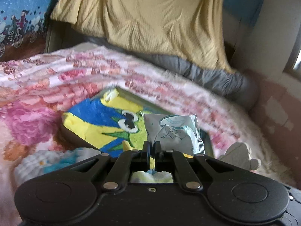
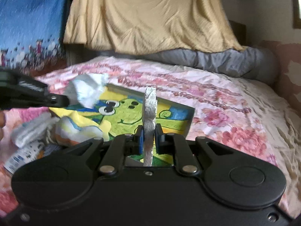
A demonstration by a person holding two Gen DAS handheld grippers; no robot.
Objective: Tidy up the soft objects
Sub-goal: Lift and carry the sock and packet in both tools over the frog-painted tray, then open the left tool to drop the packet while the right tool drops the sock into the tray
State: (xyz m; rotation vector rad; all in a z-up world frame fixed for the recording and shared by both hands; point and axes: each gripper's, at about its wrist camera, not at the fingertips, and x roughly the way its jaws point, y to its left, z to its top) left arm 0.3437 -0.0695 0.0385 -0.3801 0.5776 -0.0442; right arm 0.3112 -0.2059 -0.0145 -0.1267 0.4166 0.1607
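Note:
A shallow box (image 1: 144, 101) lined with a yellow, blue and green frog cloth (image 1: 105, 120) lies on the floral bedspread. My left gripper (image 1: 152, 144) is shut on the corner of a white crinkly packet (image 1: 173, 130) with a teal drawing, held above the box. In the right wrist view that left gripper (image 2: 64, 99) comes in from the left with the packet (image 2: 87, 90) over the box's far-left corner. My right gripper (image 2: 150, 131) is shut on a white textured pad (image 2: 150, 103), held edge-on and upright above the frog box (image 2: 190, 120).
Folded white diapers (image 2: 30, 130) and a rolled pale cloth (image 2: 79, 130) lie left of the box, with a printed pack (image 2: 20, 158) below them. A grey-white soft piece (image 1: 239, 154) lies right of the box. A grey bolster (image 2: 225, 60) and a yellow sheet (image 2: 146, 18) stand behind.

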